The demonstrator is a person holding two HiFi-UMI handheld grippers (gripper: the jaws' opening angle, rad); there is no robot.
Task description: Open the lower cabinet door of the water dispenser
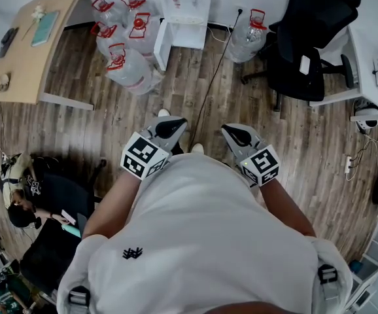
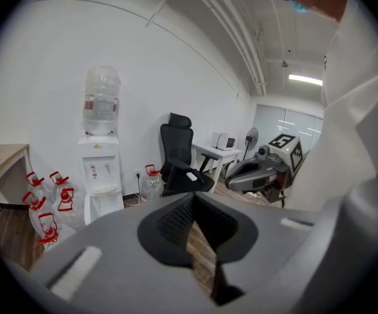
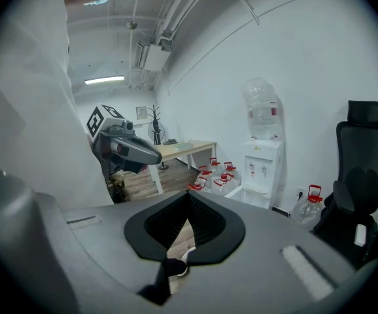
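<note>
The white water dispenser [image 1: 188, 12] stands against the far wall with a clear bottle [image 2: 101, 100] on top. A white panel [image 1: 162, 44] angles out from its lower left side, which looks like the lower door swung open. Both grippers are held close to the person's body, far from the dispenser, and touch nothing. My left gripper [image 1: 176, 124] points toward it with its jaws together and nothing between them. My right gripper [image 1: 231, 131] is also shut and empty. In the left gripper view the dispenser [image 2: 101, 175] is at the left, and in the right gripper view the dispenser [image 3: 263, 169] is right of centre.
Several water bottles with red caps [image 1: 120, 34] crowd the floor left of the dispenser, and one more bottle [image 1: 248, 36] stands to its right. A black office chair [image 1: 307, 51] is at the right, a wooden desk [image 1: 38, 44] at the left. A black cable [image 1: 212, 77] crosses the floor. A seated person [image 1: 29, 195] is at the lower left.
</note>
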